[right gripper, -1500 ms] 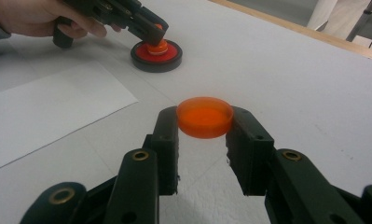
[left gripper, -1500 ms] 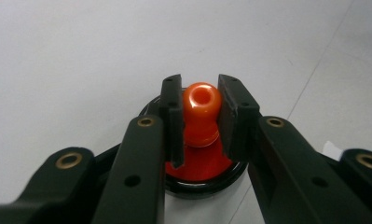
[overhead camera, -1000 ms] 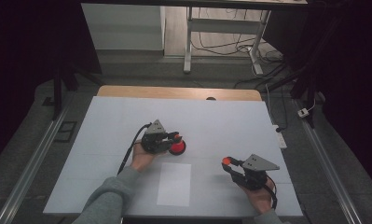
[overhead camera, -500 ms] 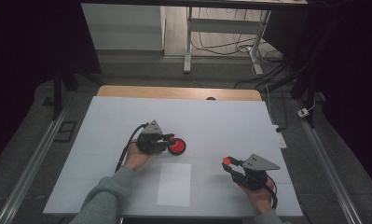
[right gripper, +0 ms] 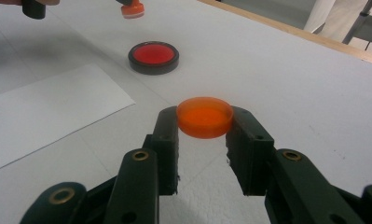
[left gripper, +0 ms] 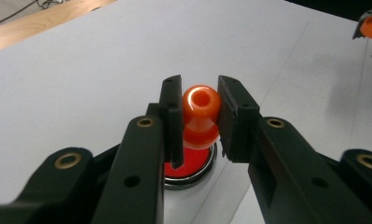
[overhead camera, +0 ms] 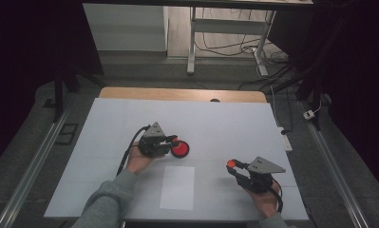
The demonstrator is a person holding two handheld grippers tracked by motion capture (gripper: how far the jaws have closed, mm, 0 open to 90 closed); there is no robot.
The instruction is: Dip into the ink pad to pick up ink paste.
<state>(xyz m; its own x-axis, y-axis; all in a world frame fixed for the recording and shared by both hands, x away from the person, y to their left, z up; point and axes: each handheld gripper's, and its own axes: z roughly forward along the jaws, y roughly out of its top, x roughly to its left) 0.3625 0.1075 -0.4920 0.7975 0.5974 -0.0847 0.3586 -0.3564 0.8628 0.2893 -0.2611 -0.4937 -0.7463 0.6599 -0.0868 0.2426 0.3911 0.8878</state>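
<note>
— Orange plastic on the left: what has hold of it?

— That is the orange stamp (left gripper: 200,114), clamped at its round knob between the jaws of the left gripper (overhead camera: 170,143). The jaws are closed tight against both sides of the knob, and the stamp's wider foot hangs just over the red ink pad (overhead camera: 180,149); whether it touches the pad I cannot tell.

— And the pad itself?

— A round black tin with a red face, sitting on the white table (overhead camera: 225,123), left of the middle. Just in front of it, toward the person, lies a white sheet of paper (overhead camera: 177,187), flat and apart from the tin.

— Further right?

— The right gripper (right gripper: 202,135), held by the person's hand near the front edge. Its jaws are drawn in on an orange lid (right gripper: 204,116), a shallow round cap, pinched at its rim on both sides and held level above the table, well apart from the pad.
</note>
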